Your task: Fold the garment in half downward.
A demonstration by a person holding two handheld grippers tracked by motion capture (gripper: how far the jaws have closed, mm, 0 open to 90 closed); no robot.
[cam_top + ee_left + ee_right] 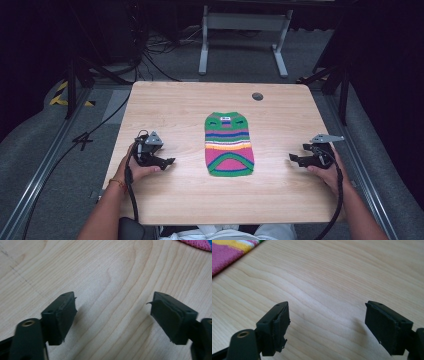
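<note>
A small knitted striped garment (228, 144), green, blue, yellow and pink, lies flat in the middle of the wooden table (165, 105). My left gripper (170, 161) rests on the table to the left of it, jaws pointing toward it, open with only bare wood between them (112, 315). My right gripper (292, 158) rests to the right of the garment, also pointing toward it and open over bare wood (327, 322). A pink corner of the garment (197, 243) shows at the top right of the left gripper view. Its pink and yellow edge (227, 252) shows at the top left of the right gripper view.
A round dark hole (257, 96) sits near the table's far right. Beyond the far edge stand a grey metal frame (245, 30) and loose cables (150, 55) on the floor. Metal rails run along both sides of the table.
</note>
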